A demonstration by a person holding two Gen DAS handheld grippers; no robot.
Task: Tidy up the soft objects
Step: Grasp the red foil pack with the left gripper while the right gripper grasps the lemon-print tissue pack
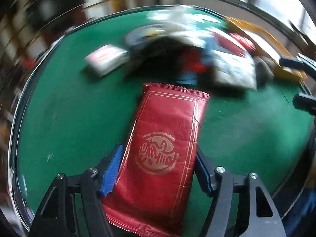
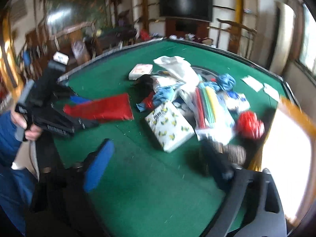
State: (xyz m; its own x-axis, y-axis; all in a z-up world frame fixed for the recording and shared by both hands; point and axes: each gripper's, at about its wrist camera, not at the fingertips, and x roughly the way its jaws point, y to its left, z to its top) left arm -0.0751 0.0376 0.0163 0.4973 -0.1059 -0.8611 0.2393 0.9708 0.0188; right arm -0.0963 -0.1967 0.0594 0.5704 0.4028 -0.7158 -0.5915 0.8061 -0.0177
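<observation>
My left gripper (image 1: 159,169) is shut on a red foil packet (image 1: 165,150) with a gold emblem, held above the green table (image 1: 59,108). The same packet (image 2: 102,106) shows in the right wrist view, sticking out of the left gripper (image 2: 77,100) at the left. My right gripper (image 2: 158,158) is open and empty above the table's near part. A pile of soft objects (image 2: 187,98) lies mid-table: a lemon-print tissue pack (image 2: 169,128), blue cloths (image 2: 225,81), a white bag (image 2: 177,67), a red ball (image 2: 249,124).
A small white-and-pink pack (image 2: 140,70) lies behind the pile, also seen in the left wrist view (image 1: 107,59). White cards (image 2: 260,86) lie at the far right. A yellow wooden chair (image 2: 296,114) stands by the right edge. Cluttered furniture lies beyond.
</observation>
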